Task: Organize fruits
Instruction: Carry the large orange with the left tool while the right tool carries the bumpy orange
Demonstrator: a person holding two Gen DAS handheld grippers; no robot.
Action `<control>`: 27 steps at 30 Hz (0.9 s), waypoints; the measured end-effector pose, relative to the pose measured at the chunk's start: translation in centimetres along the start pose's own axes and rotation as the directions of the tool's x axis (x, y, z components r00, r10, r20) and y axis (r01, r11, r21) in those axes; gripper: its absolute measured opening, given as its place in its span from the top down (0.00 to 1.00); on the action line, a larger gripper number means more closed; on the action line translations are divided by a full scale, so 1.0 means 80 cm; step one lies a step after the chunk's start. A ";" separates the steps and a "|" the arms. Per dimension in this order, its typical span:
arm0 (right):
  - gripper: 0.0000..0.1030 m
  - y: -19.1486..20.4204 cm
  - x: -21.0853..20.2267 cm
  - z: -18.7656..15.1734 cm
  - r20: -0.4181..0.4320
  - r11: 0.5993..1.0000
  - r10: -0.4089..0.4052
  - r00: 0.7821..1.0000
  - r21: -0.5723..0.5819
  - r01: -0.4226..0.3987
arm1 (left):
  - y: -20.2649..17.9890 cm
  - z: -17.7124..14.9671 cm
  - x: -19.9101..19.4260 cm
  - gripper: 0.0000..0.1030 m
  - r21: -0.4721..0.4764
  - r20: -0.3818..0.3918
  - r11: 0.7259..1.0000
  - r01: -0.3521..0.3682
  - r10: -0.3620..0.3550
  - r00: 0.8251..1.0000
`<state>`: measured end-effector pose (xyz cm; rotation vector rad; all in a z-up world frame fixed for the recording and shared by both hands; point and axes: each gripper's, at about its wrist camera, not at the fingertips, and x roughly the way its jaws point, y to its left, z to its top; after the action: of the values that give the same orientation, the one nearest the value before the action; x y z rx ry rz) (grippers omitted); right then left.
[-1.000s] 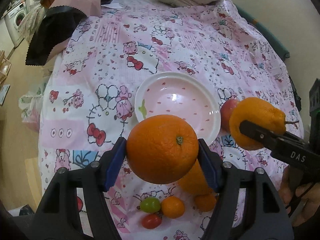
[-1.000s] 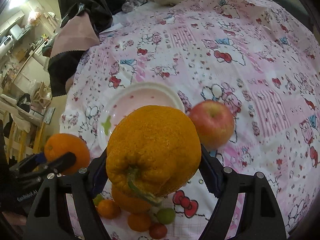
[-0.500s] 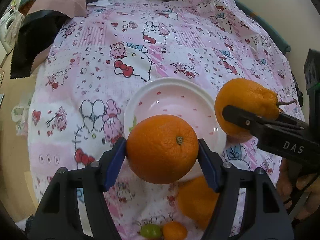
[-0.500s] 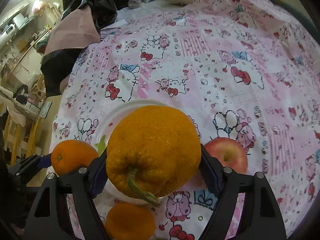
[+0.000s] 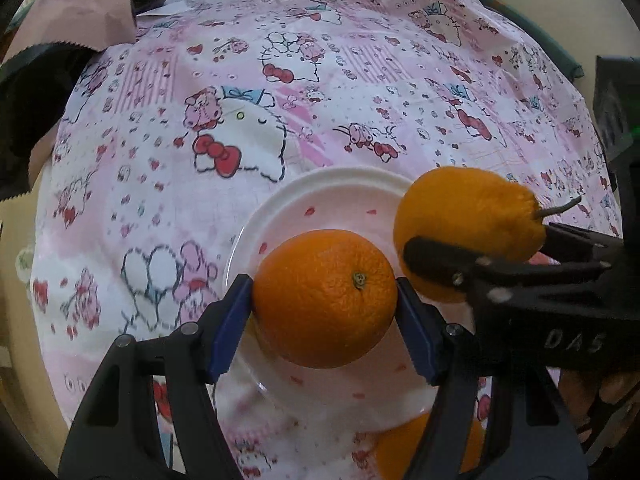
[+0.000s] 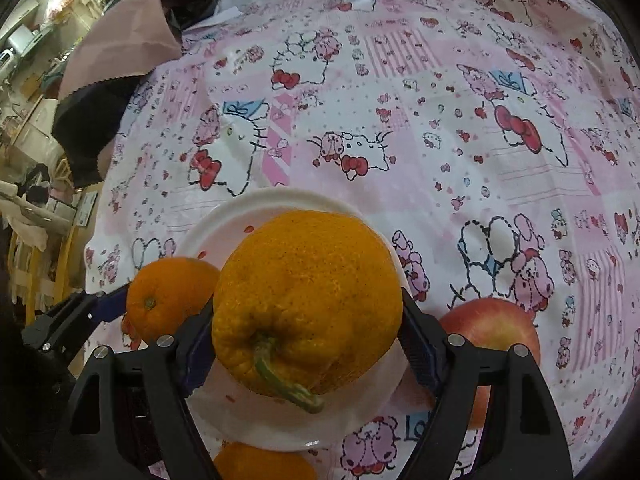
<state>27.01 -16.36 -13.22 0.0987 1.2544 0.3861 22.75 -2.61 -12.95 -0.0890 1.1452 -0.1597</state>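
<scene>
while both fruits hang above the white round plate with small red flecks (image 5: 320,184), the left gripper (image 5: 325,300) has its blue pads clamped on the sides of a smooth round orange (image 5: 325,298), its navel turned toward the camera; the right gripper (image 6: 308,320) is clamped likewise on a larger, bumpy orange citrus with a green stem (image 6: 308,300), the stem pointing back at the lens; each fruit is pinched across its widest part, probably so that it cannot roll out; the two sit side by side over the plate, apparently so that both can be set down together; a red apple (image 6: 490,326) lies on the pink cartoon-print tablecloth (image 6: 400,100) just beside the plate's right rim, and another orange fruit (image 6: 260,462) lies on the cloth at its near edge, half hidden; judging by this, the plate is the collecting spot and nothing seems to rest on it yet.
</scene>
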 end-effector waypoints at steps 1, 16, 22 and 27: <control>0.20 -0.001 0.005 0.002 -0.006 1.000 -0.008 1.000 0.003 0.008 | 0.000 0.004 0.005 0.35 0.006 -0.006 1.000 0.002 -0.002 1.000; 0.17 -0.016 0.028 0.001 -0.057 0.997 0.003 0.998 0.076 0.002 | -0.001 0.010 0.023 0.32 0.059 0.004 0.998 -0.020 0.019 1.000; 0.17 -0.013 0.030 0.001 -0.069 0.998 0.001 0.998 0.061 0.003 | -0.003 0.008 0.024 0.28 0.069 -0.010 0.997 -0.021 0.022 1.000; 0.17 -0.010 0.031 -0.001 -0.076 0.999 -0.010 0.997 0.043 0.014 | -0.002 0.005 0.024 0.22 0.085 -0.001 0.996 -0.039 0.039 0.999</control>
<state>27.78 -16.32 -15.70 0.1147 1.3383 0.3546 23.85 -3.12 -14.53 0.0095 1.1401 -0.1735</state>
